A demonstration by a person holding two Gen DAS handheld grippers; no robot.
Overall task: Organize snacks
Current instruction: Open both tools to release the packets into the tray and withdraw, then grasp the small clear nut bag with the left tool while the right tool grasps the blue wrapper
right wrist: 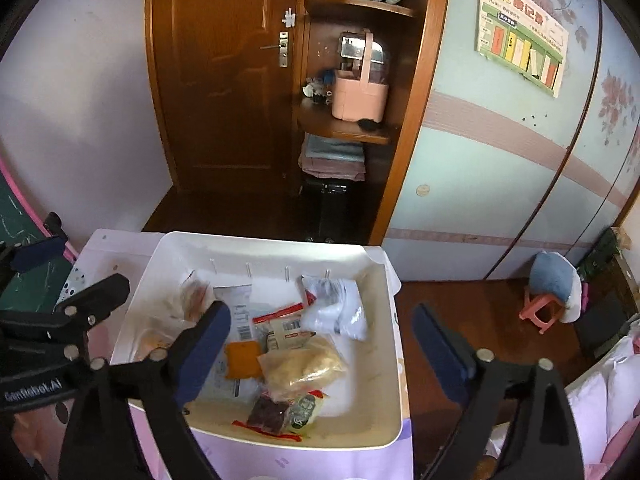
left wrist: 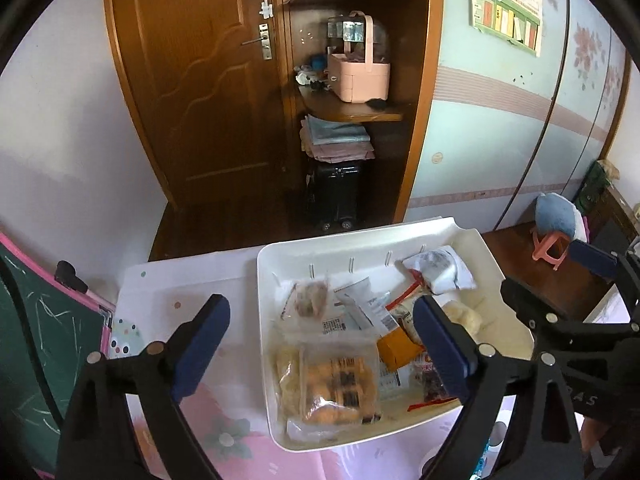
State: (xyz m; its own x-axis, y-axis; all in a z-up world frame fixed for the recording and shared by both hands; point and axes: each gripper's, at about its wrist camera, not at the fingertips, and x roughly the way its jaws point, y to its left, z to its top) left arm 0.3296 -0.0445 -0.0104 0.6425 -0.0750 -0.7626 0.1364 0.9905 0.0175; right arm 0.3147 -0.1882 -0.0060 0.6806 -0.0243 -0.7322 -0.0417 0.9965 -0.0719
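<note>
Tray: white tray (left wrist: 496, 270) set on counter (left wrist: 192, 288) w/ pink floral cloth.
Snacks: packets piled inside tray; pastry bag (left wrist: 340, 384) at near left, white pouch (right wrist: 340, 308) at far right, orange packet (right wrist: 242, 360) mid.
Left gripper (left wrist: 320, 344): jaws spread wide, nothing gripped, held above tray.
Right gripper (right wrist: 320, 352): jaws released, empty, over tray's right edge.

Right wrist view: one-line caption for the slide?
Right gripper open above a white bin of mixed snack packets, nothing between its fingers; left gripper at frame left.
</note>
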